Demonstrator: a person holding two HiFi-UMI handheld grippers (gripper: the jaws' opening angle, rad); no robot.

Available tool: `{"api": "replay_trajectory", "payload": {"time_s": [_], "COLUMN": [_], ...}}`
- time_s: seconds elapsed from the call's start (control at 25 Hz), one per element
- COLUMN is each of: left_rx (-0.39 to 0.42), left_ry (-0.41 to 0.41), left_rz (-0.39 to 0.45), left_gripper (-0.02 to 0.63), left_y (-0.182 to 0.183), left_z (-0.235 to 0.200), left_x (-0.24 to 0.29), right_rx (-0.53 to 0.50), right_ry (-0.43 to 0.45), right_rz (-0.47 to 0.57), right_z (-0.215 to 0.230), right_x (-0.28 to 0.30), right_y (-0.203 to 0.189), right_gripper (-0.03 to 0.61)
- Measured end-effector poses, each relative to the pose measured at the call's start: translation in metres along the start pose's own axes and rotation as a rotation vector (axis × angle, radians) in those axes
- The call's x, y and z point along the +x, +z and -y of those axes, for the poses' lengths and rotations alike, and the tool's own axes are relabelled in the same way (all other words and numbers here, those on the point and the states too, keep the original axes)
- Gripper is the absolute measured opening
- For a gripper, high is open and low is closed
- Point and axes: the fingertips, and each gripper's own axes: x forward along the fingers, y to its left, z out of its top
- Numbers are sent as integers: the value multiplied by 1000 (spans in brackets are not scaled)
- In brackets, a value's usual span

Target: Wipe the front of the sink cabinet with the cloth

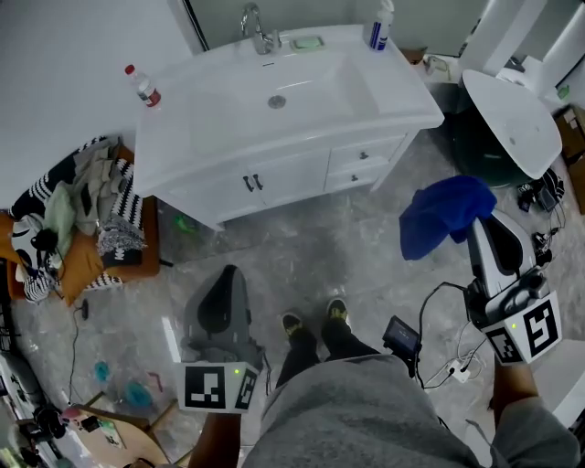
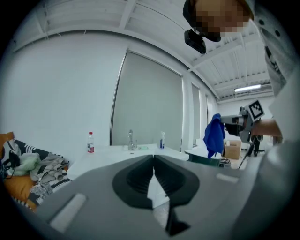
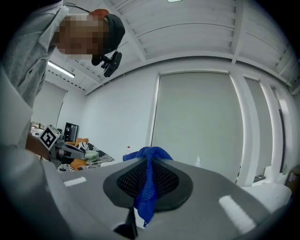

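The white sink cabinet [image 1: 302, 174] stands ahead of me, its doors and drawers facing me under a white basin top [image 1: 274, 101]. My right gripper [image 1: 483, 224] is held off to the right of the cabinet, above the floor, shut on a blue cloth [image 1: 445, 215] that bunches out past its tips. In the right gripper view the blue cloth [image 3: 149, 183] hangs pinched between the closed jaws. My left gripper [image 1: 225, 274] hangs low over the floor in front of the cabinet. Its jaws are shut with nothing between them [image 2: 153, 159].
A tap [image 1: 256, 27], a soap dish [image 1: 308, 42], a spray bottle [image 1: 379, 26] and a small bottle [image 1: 143, 85] stand on the basin top. A pile of clothes [image 1: 78, 215] lies left. A round white table [image 1: 512, 119] stands right. Cables and a device [image 1: 402, 336] lie by my feet.
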Motion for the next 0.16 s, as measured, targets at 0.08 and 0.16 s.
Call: {"api": "replay_trajectory", "payload": {"time_s": [0.08,0.16], "left_rx": [-5,-7], "left_ry": [2,2], "left_rz": [-5,-12], "left_gripper": [12,12], "left_y": [-2,-3], "left_z": [1,3], "left_x": [-1,-2], "right_rx": [-6,-15], "right_ry": [-4,-15], "right_rz": [3,4], "right_z": [4,9], "right_x": [-4,-7], "right_y": [2,4], "right_gripper": [29,29]}}
